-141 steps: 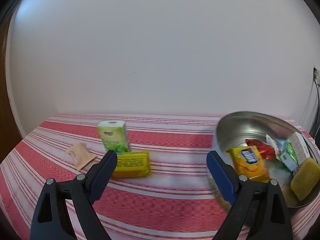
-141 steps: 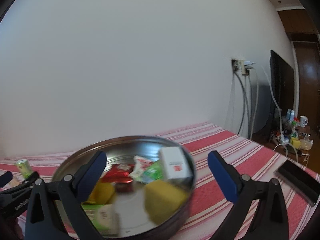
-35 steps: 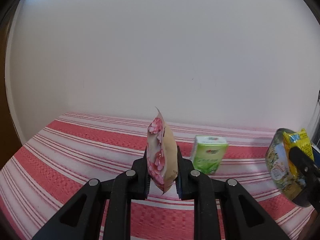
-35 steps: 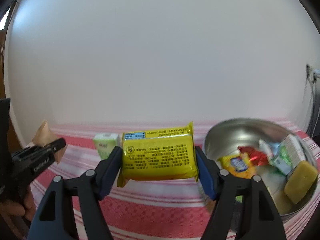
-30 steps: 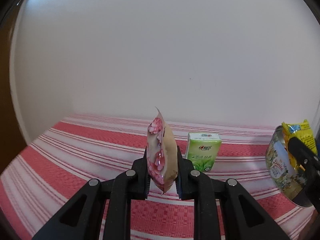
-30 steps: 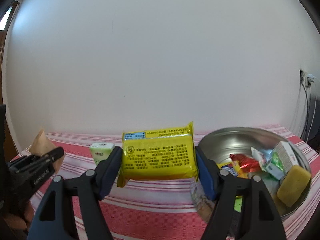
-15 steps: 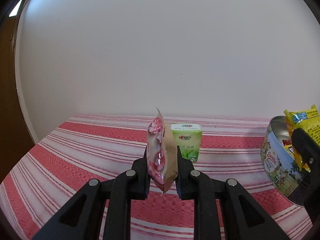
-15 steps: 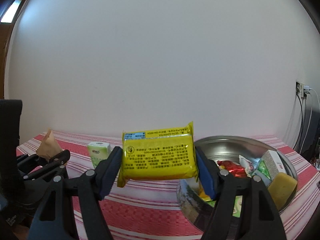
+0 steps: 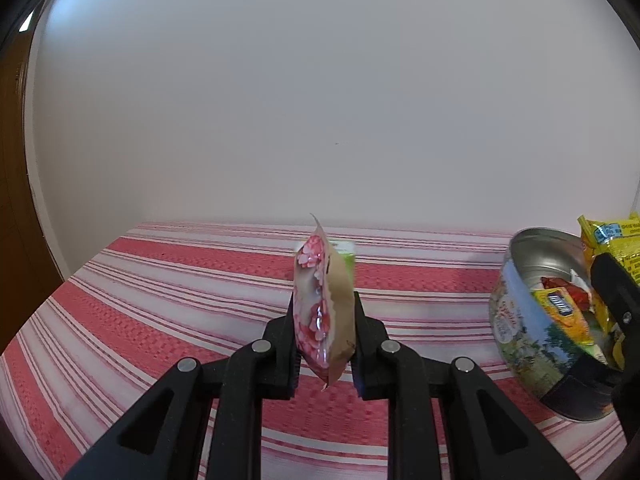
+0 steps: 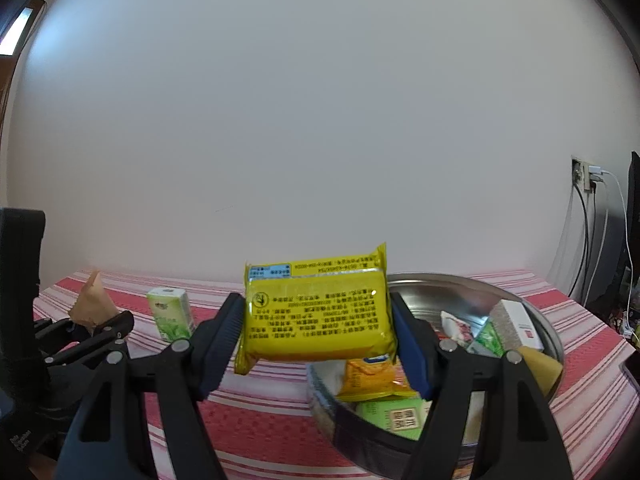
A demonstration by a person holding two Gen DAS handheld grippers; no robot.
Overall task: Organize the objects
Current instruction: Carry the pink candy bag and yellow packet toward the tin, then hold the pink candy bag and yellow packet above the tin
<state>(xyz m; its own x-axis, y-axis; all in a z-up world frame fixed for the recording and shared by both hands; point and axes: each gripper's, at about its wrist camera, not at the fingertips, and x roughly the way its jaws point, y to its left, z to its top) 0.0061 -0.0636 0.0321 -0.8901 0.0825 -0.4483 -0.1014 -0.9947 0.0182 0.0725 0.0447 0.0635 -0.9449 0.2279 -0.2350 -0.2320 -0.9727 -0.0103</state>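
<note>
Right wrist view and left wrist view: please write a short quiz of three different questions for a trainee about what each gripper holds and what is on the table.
1. True or false: the right gripper holds a yellow packet.
2. What is clamped in the left gripper? A) green carton B) tan and pink pouch C) sponge
3. Fill in: the green carton stands on the striped ____.

Key:
1. True
2. B, the tan and pink pouch
3. Tablecloth; the metal tin also stands on it.
</note>
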